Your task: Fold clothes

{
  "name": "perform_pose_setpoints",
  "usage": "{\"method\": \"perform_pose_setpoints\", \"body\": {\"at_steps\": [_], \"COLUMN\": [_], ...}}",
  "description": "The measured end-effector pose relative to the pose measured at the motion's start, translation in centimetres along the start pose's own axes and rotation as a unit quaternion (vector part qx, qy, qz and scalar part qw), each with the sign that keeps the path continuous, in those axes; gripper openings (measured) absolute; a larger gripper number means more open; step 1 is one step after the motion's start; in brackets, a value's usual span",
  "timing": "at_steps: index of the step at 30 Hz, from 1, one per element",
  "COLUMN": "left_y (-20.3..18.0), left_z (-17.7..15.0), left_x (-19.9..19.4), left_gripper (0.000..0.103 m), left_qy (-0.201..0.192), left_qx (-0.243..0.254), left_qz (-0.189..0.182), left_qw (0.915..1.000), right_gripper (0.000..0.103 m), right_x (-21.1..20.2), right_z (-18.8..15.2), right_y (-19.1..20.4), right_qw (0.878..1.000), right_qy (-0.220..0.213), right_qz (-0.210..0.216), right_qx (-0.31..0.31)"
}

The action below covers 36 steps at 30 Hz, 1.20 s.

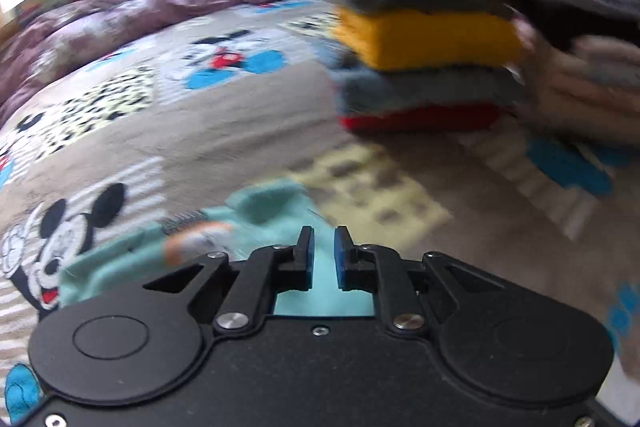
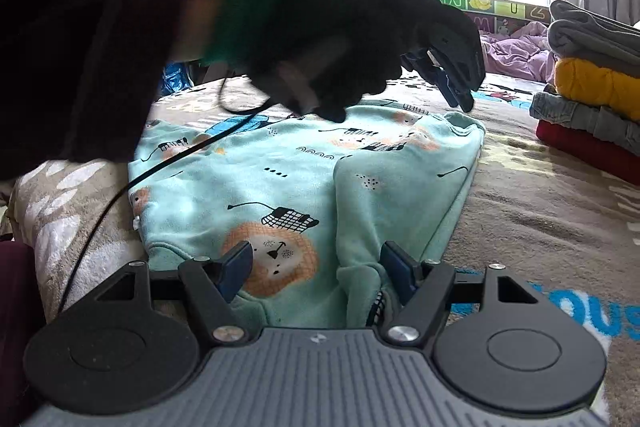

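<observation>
A mint-green baby garment [image 2: 280, 187] with lion prints lies flat on the bed, one side folded inward. My right gripper [image 2: 316, 259] stands open at its near hem, fingers wide apart over the cloth, a raised fold next to the right finger. My left gripper [image 2: 460, 99], held by a black-gloved hand [image 2: 320, 39], hovers at the garment's far right corner, pointing down. In the left wrist view the left gripper [image 1: 323, 247] shows only a narrow gap between its blue pads, with nothing in it. The garment [image 1: 256, 211] shows below, blurred.
A stack of folded clothes [image 2: 592, 87] in grey, yellow, denim and red sits on the cartoon-print blanket [image 2: 540, 211] to the right, and appears as a stack [image 1: 428, 43] ahead of the left gripper. Purple bedding [image 2: 516, 47] lies by the window. A black cable [image 2: 160, 167] trails over the garment.
</observation>
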<state>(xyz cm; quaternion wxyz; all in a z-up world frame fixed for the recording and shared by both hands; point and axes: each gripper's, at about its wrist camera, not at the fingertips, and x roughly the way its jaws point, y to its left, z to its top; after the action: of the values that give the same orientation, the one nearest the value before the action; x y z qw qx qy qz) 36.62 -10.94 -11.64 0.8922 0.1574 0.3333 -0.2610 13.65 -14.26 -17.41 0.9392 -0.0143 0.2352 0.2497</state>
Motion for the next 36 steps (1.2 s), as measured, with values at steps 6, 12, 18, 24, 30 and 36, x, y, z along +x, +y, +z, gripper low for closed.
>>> {"method": "perform_pose_setpoints", "body": {"at_steps": [6, 12, 18, 24, 30, 36], "left_y": [-0.1, 2.3, 4.6, 5.4, 4.8, 4.9], "left_z": [-0.3, 2.3, 3.0, -0.5, -6.6, -13.5], "left_x": [4.7, 7.1, 3.5, -4.3, -12.1, -17.2], "left_gripper": [0.012, 0.012, 0.012, 0.042, 0.048, 0.066], "left_qy": [0.034, 0.049, 0.004, -0.034, -0.065, -0.093], "left_qx": [0.013, -0.007, -0.07, -0.118, -0.153, -0.248], "left_qz": [0.041, 0.086, 0.115, 0.106, 0.086, 0.065], "left_qw": [0.9985, 0.995, 0.9908, 0.9867, 0.9823, 0.9621], "right_gripper": [0.071, 0.074, 0.075, 0.074, 0.074, 0.074], "right_x": [0.0, 0.2, 0.1, -0.6, -2.6, -4.7], "right_z": [0.0, 0.0, 0.0, 0.2, 0.1, -0.6], "right_y": [0.1, 0.1, 0.0, 0.1, 0.6, 1.4], "right_qw": [1.0, 1.0, 1.0, 1.0, 0.999, 0.998], "right_qy": [0.001, 0.003, 0.0, -0.017, -0.033, -0.039], "right_qz": [-0.002, 0.001, 0.007, -0.003, -0.027, -0.05], "right_qx": [-0.005, -0.008, -0.003, -0.002, -0.013, -0.016]}}
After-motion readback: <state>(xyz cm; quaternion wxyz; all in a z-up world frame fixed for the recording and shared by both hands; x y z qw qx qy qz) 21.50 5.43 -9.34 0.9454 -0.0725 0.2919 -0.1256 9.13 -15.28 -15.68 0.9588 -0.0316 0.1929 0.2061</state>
